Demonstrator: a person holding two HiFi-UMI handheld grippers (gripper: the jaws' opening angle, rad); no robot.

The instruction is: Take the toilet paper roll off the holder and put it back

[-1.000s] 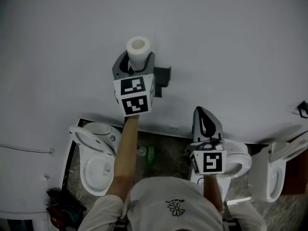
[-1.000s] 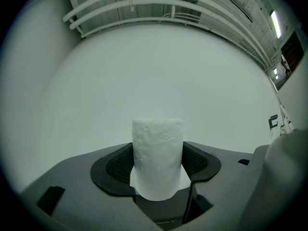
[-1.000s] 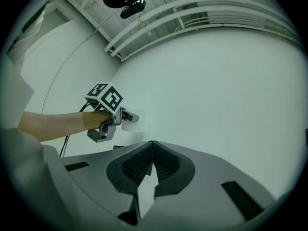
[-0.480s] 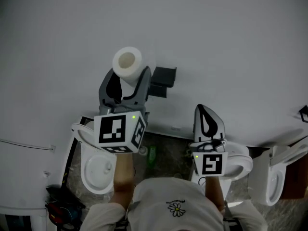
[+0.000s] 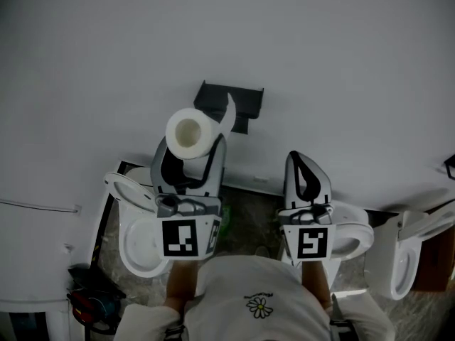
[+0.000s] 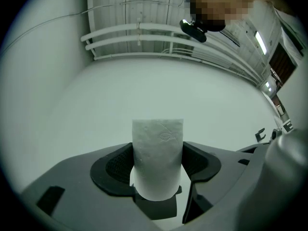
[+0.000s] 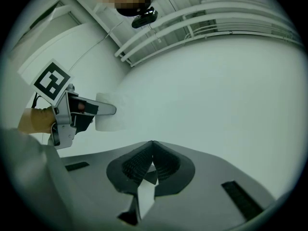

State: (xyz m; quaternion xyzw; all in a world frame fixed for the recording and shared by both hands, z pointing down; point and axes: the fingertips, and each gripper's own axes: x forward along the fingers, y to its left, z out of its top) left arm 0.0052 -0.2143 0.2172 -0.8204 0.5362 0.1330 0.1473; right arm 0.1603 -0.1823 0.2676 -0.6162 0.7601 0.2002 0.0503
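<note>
The person holds both grippers out toward a plain pale wall [image 5: 334, 55], side by side, each tipped a little upward; the left hand [image 7: 32, 120] shows in the right gripper view, wrapped round its handle below the marker cube [image 5: 186, 238].

The left gripper [image 5: 193, 148] has its jaws spread wide and clamped on the toilet paper roll [image 5: 190, 132], their dark ribbed pads pressing the roll's curved sides. The right gripper [image 5: 298, 160] carries nothing; its jaws are closed together, the ribbed pads meeting in a point.

The roll is a soft white cylinder with an embossed, quilted surface and a hollow core. In the head view one open end faces the camera; in the left gripper view it stands upright, so its long axis runs crosswise to the line the jaws point along. It sits off the holder [image 5: 249, 96], in front of it and to its left in the head view. A loose tail of paper curls up from the roll across the holder's front; whether the tail touches cannot be told.

The holder is a small dark angular bracket fixed to the wall. Below the grippers stand glossy white toilets [image 5: 138, 241], one under each gripper.
</note>
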